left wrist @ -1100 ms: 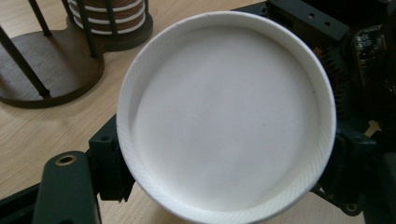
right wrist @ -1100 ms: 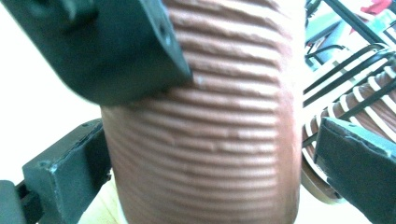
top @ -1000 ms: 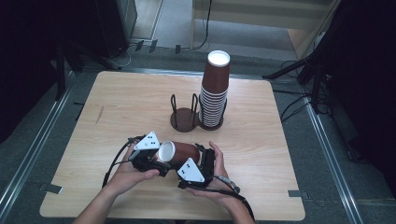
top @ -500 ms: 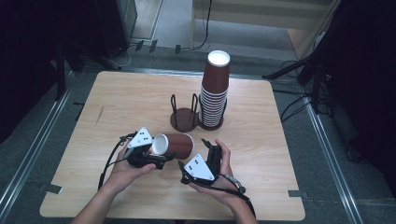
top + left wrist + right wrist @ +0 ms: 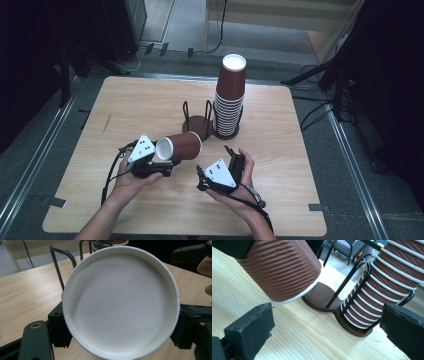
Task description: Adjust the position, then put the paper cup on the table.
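Brown ribbed paper cup point(image 5: 121, 305) hides left gripper's jaw tips; tall stack of brown ribbed cups point(image 5: 387, 282) cut off at top edge.

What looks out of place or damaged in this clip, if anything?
Nothing damaged or spilled. One brown cup lies sideways, clamped in the left tool, apart from the upside-down cup stack in the wire holder. The holder's other bay is bare. The right tool is open.

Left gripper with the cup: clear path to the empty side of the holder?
Probably yes. The left gripper holds the cup on its side near the holder's empty ring; bare table lies between, and the right gripper sits aside, open.
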### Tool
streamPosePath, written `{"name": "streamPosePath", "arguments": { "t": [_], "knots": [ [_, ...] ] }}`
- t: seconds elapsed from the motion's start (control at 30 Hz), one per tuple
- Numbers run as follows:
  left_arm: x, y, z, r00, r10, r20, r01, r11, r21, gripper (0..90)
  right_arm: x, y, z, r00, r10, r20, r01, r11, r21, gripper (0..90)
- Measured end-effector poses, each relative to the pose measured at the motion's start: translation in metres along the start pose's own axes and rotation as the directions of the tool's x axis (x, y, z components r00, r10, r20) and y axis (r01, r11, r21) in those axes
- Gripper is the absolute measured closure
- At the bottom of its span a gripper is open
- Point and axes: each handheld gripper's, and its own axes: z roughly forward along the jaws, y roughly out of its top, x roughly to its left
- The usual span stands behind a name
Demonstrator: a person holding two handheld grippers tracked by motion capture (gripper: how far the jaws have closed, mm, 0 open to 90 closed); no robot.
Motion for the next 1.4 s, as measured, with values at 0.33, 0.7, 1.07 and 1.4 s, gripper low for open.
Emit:
{"name": "streamPosePath", "arguments": {
  "t": [0.33,0.7,1.07,1.4],
  "knots": [
    [-0.002,-0.003,0.002,0.9994,-0.026,0.024,0.028,0.9984,-0.049,22.0,-0.007,0.002,0.001,0.9953,0.095,0.021,-0.095,0.995,0.012,0.0],
    [0.008,0.0,-0.003,0.9928,-0.113,0.037,0.117,0.9848,-0.128,22.2,-0.011,0.004,-0.001,0.9875,0.154,0.032,-0.155,0.988,0.014,0.0],
    [0.012,0.0,-0.003,0.9869,-0.156,0.041,0.161,0.9581,-0.236,22.1,-0.018,0.008,-0.006,0.9642,0.265,0.007,-0.265,0.964,-0.009,0.0],
    [0.008,0.001,-0.003,0.9839,-0.176,0.033,0.178,0.9358,-0.305,22.2,-0.015,0.012,-0.011,0.9392,0.343,-0.025,-0.343,0.939,-0.027,0.0]
  ]
}}
